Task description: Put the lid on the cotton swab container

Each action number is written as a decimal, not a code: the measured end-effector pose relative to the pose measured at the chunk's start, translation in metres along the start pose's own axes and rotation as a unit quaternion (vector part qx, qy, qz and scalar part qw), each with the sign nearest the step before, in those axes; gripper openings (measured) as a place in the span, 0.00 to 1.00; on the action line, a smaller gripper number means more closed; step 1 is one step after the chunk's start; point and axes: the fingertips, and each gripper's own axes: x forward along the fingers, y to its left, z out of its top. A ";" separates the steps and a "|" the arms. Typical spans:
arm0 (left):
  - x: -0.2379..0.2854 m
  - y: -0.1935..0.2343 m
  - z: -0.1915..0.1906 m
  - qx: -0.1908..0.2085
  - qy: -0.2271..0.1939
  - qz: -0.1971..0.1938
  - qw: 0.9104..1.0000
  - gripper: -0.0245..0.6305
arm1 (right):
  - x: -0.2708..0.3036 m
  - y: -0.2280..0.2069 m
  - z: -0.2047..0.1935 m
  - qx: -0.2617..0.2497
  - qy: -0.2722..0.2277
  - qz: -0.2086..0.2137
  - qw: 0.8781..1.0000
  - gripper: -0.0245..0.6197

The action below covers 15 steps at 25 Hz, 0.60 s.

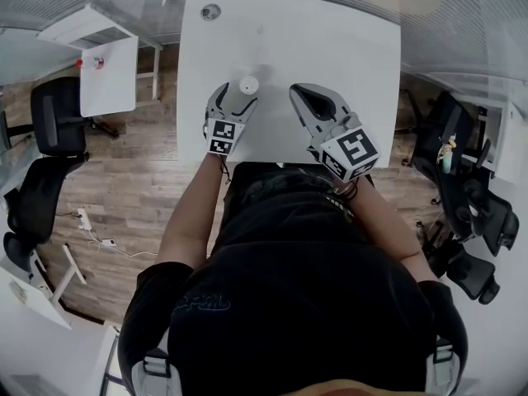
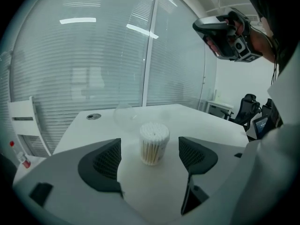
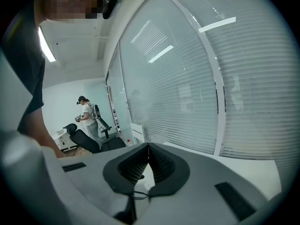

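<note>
Tabletop [image 1: 289,48]: plain white. Cotton swab container [image 2: 153,143]: white tips over cream stems. Left hand-held gripper [image 1: 235,97] and right hand-held gripper [image 1: 301,93]: grey shells, black cross-hatched pads [image 2: 105,161], cubes [image 1: 353,151] with black-and-white square markers. Floor [image 1: 140,172]: brown wood planks. Chair [image 1: 54,114]: black. Shirt [image 1: 289,287]: black.
</note>
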 end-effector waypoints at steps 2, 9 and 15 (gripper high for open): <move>0.006 -0.003 -0.009 0.006 0.012 -0.007 1.000 0.62 | 0.000 0.000 -0.002 0.000 0.004 -0.002 1.000 0.07; 0.019 -0.009 -0.030 0.017 0.040 -0.014 0.999 0.62 | -0.006 -0.001 -0.004 -0.001 0.004 -0.004 1.000 0.07; 0.024 -0.008 -0.031 0.022 0.056 -0.006 0.998 0.62 | -0.010 -0.001 -0.011 0.002 0.009 -0.011 1.000 0.07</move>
